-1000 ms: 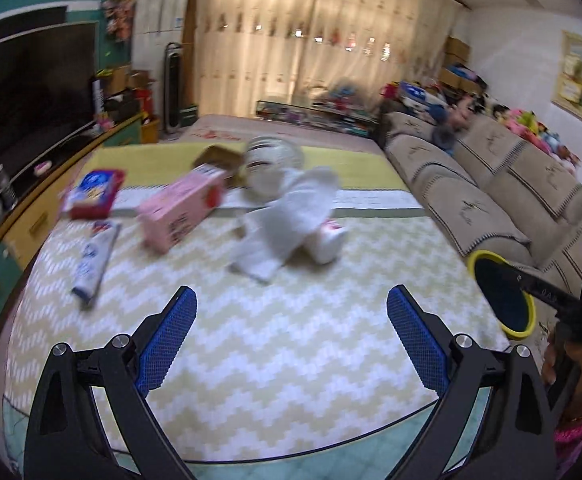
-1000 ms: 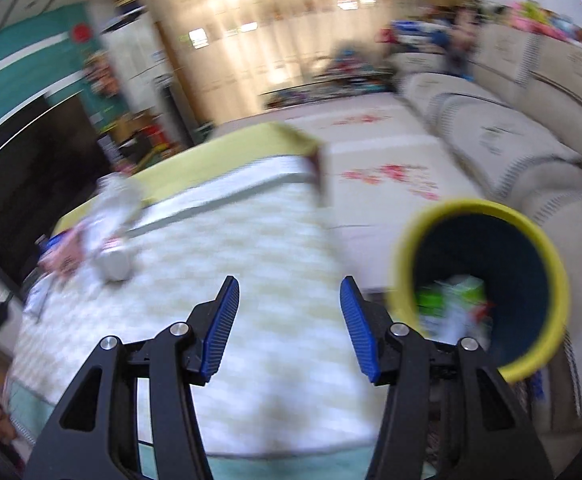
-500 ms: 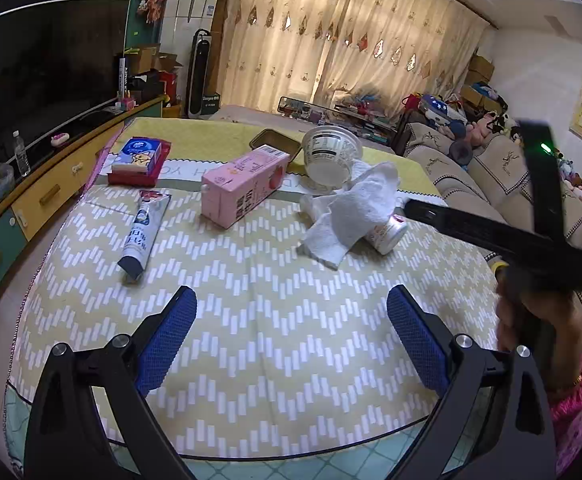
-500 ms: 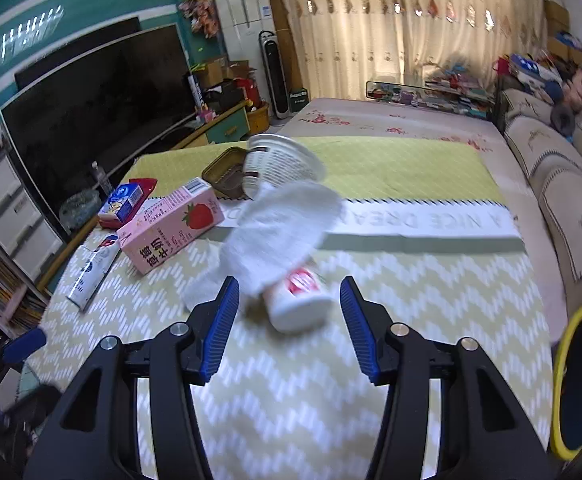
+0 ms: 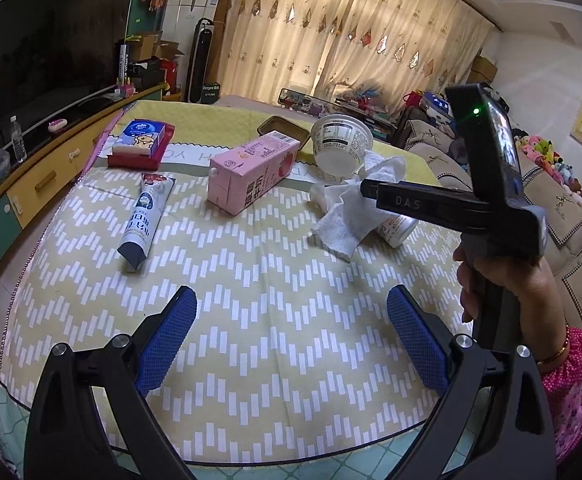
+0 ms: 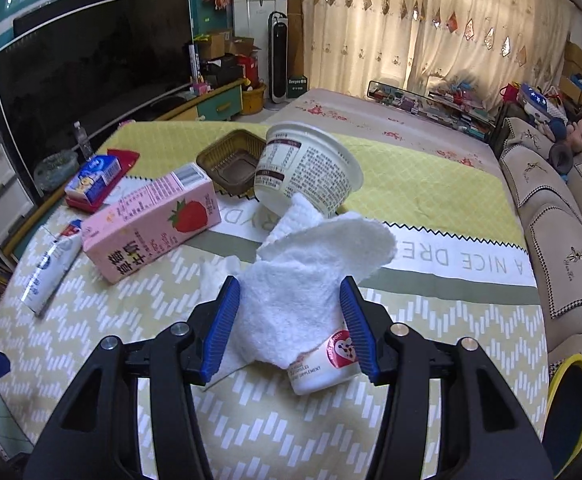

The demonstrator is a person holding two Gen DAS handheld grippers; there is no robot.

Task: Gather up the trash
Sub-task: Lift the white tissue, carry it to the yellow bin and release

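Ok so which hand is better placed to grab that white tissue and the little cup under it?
Right. The right gripper already straddles the crumpled tissue and small cup, its jaws just closing around them. The left gripper hangs open over bare tablecloth, well short of any trash.

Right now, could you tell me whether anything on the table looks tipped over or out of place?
Yes. The big white tub is tipped on its side beside the brown basket, the pink carton lies flat, and a crumpled white paper towel is draped over a small toppled cup, with the right gripper around both.
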